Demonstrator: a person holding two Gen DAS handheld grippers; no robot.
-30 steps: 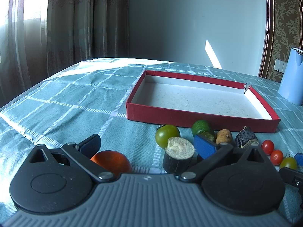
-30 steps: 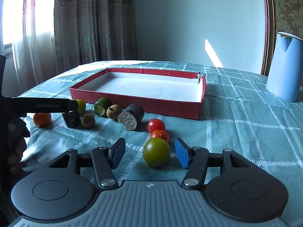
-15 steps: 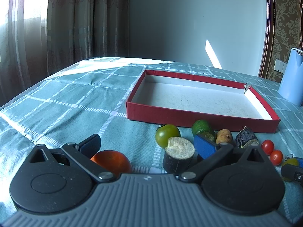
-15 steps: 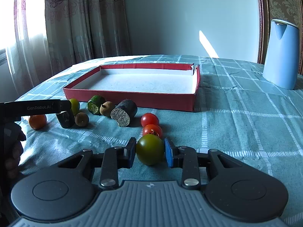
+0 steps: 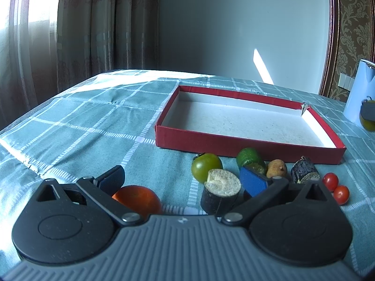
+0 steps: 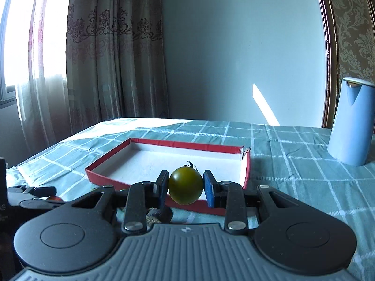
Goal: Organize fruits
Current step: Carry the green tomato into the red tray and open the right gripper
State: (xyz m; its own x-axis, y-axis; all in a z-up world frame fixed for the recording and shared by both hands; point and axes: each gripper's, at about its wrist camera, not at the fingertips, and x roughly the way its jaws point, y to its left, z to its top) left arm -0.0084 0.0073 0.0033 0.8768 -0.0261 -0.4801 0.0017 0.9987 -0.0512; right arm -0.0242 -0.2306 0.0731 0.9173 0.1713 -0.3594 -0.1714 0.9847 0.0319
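Note:
My right gripper (image 6: 185, 189) is shut on a green tomato (image 6: 185, 188) and holds it in the air in front of the red tray (image 6: 246, 171), which is empty. That tomato also shows at the far right of the left wrist view (image 5: 368, 114). My left gripper (image 5: 185, 182) is open, low over the cloth. An orange tomato (image 5: 137, 199) and a dark cut cylinder (image 5: 221, 194) lie between its fingers. Beyond are another green tomato (image 5: 206, 169), a lime (image 5: 248, 161), a small brown fruit (image 5: 277, 168), a second dark cylinder (image 5: 304, 173) and two red cherry tomatoes (image 5: 336, 188).
The red tray (image 5: 246, 141) lies on a teal checked tablecloth (image 5: 82, 126). A light blue jug (image 6: 351, 121) stands at the back right. Curtains and a wall lie behind the table. The left gripper shows at the left edge of the right wrist view (image 6: 30, 194).
My right gripper closed on the green tomato and lifted it off the cloth, toward the tray. The left gripper has stayed still and open.

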